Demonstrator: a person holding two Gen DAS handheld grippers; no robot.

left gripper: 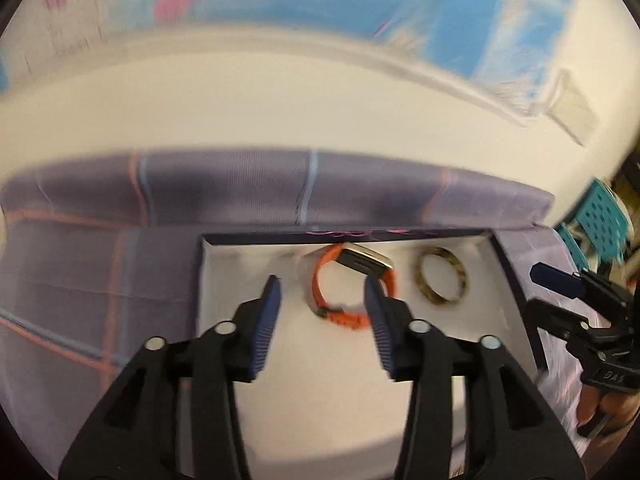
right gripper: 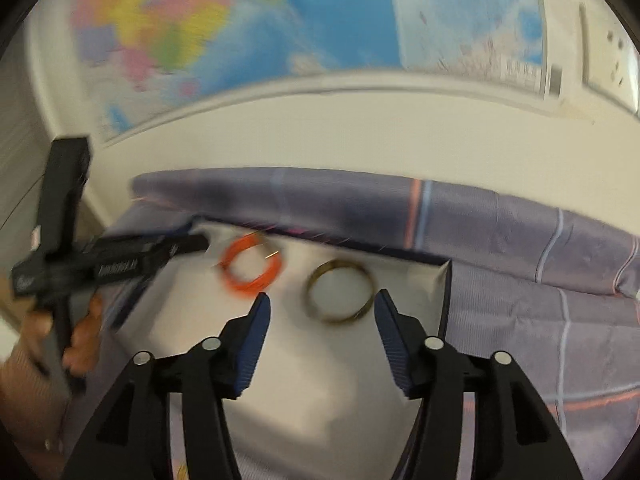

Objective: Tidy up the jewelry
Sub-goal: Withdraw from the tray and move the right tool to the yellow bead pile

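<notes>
Both grippers hang spread and empty over the white box point(left gripper: 224, 280): left gripper point(left gripper: 322, 294) facing the orange watch point(left gripper: 352, 292), right gripper point(right gripper: 322, 310) nearer the bangle point(right gripper: 340, 294) by the box's right wall.

1. The left gripper point(left gripper: 322, 300) stands open and empty over a white-lined box point(left gripper: 496, 312).
2. An orange watch point(left gripper: 340, 316) lies just beyond its fingers point(left gripper: 270, 308).
3. A mottled bangle point(left gripper: 442, 278) sits at 3 o'clock of the watch, apart.
4. The right gripper point(left gripper: 556, 280) enters at 3 o'clock.
</notes>
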